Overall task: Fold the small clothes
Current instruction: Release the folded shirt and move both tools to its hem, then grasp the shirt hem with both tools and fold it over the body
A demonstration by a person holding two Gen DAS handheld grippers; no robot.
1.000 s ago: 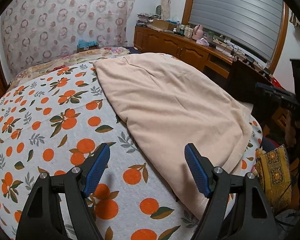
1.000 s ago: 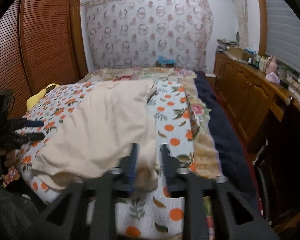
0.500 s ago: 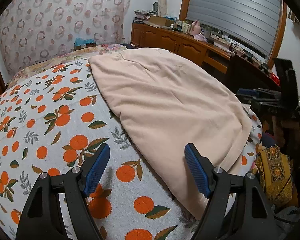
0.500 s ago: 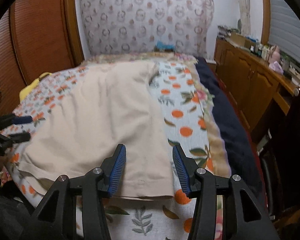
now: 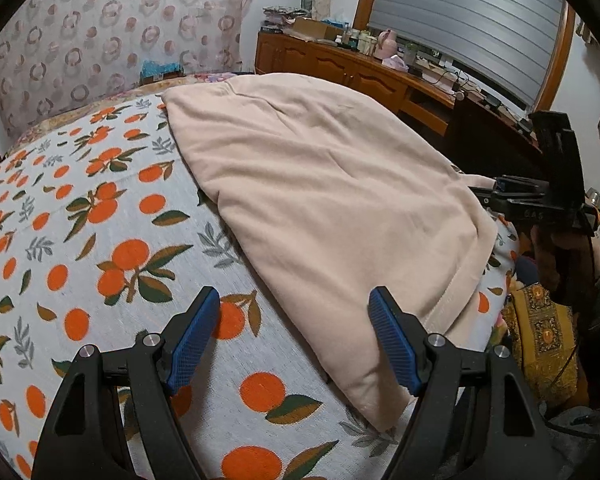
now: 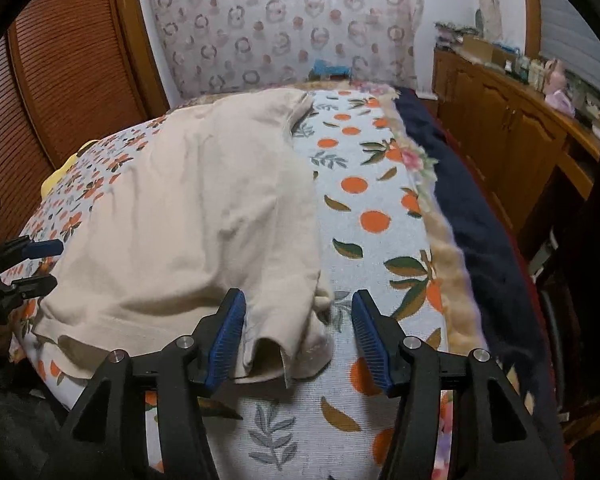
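Bed cover (image 5: 100,240): orange-fruit print; it carries everything.
Garment (image 6: 204,216): cream cloth lying along the cover, one fold already made; its near corner is now rumpled and no longer lifted.
Left gripper (image 5: 296,336): spread wide, empty, beside the garment's near edge.
Right gripper (image 6: 298,334): jaws have just been opening; corner lies loose between them, so this fold looks released; next grasp can begin.

Right hand-held gripper (image 6: 298,334) has just spread wider — garment (image 6: 204,220) corner between its jaws.
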